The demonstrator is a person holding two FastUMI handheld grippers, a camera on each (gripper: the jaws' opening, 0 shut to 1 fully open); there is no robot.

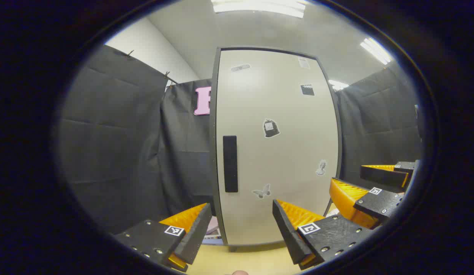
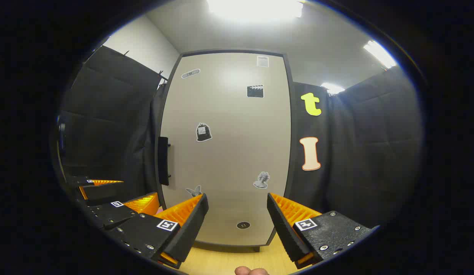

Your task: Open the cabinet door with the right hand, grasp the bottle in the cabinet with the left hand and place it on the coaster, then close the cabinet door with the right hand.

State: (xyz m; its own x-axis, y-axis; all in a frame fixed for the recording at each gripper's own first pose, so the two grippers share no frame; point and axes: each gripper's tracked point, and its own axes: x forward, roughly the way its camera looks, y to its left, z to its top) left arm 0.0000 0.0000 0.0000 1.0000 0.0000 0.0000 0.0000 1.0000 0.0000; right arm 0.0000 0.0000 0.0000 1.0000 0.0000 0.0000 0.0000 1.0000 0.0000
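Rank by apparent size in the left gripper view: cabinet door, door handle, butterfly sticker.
1. cabinet door
2. door handle
3. butterfly sticker
All three lie on the same door, so nearness hardly skews the order.

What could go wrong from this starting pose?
The handle sits on the door's left edge, while the open right gripper faces the lower panel, so it may close short of the handle. The open left gripper hangs close in front of the door and may be struck when it swings out. The two grippers are also side by side, and may bump.
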